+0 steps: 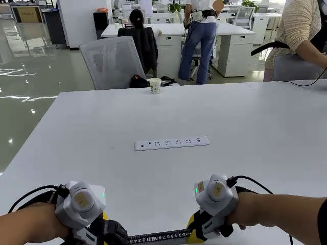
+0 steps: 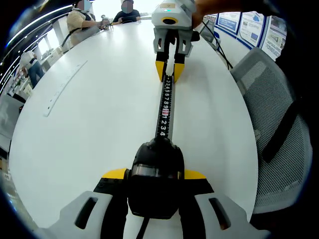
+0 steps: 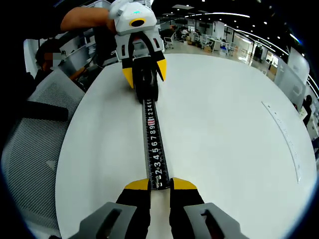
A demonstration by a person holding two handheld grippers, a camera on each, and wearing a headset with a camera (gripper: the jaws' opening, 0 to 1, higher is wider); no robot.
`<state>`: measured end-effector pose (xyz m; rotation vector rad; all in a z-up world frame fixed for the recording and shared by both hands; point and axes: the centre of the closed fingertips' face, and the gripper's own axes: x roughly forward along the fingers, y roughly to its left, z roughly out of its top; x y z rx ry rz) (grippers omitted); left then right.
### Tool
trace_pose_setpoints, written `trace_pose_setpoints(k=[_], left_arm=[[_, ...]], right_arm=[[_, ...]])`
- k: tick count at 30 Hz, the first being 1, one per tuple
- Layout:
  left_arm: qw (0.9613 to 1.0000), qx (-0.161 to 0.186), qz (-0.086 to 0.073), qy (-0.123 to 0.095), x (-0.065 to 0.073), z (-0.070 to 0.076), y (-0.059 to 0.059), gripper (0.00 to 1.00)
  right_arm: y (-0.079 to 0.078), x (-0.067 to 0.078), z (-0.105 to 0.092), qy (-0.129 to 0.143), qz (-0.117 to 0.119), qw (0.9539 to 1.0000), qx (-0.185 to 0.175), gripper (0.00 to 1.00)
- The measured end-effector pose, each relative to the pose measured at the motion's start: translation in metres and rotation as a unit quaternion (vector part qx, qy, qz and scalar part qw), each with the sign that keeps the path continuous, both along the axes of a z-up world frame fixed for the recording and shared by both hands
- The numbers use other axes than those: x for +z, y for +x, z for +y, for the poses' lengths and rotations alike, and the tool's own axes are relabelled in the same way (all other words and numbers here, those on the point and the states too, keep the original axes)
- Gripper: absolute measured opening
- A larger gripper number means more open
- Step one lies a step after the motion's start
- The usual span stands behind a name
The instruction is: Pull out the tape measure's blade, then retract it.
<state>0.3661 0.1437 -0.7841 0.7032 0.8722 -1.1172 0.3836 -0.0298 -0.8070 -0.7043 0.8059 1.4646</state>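
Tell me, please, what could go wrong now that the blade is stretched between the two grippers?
1. The right gripper pinches the blade only at its tip; a slip would likely let it whip back into the case.
2. The left gripper holds the case by its sides; pulling harder might drag it free.

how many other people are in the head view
3: a seated person at the far desk, a standing person in jeans beside it, and a person in a knit sweater at the upper right. Others may be hidden.
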Motion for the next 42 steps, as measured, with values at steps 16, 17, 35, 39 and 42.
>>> trace_pose_setpoints(k=[16, 17, 35, 39, 42], left_arm=[[1.0000, 0.003, -0.001, -0.002, 0.001, 0.000, -0.001, 0.34], [1.0000, 0.003, -0.001, -0.002, 0.001, 0.000, -0.001, 0.34], [1.0000, 0.002, 0.002, -0.001, 0.000, 0.000, 0.000, 0.34], [1.0000, 0.002, 0.002, -0.001, 0.000, 0.001, -0.001, 0.34], [1.0000, 0.002, 0.001, -0.001, 0.000, 0.000, -0.001, 0.34]], right_arm=[[0.001, 0.000, -0.010, -0.007, 0.004, 1.0000, -0.001, 0.10], [0.001, -0.001, -0.010, -0.007, 0.004, 1.0000, -0.001, 0.10], [0.002, -0.001, -0.026, -0.015, 0.008, 0.9998, 0.000, 0.10], [0.003, -0.001, -0.028, -0.017, 0.007, 0.9998, 0.002, 0.10], [0.003, -0.001, -0.030, -0.019, 0.007, 0.9998, 0.001, 0.10]])
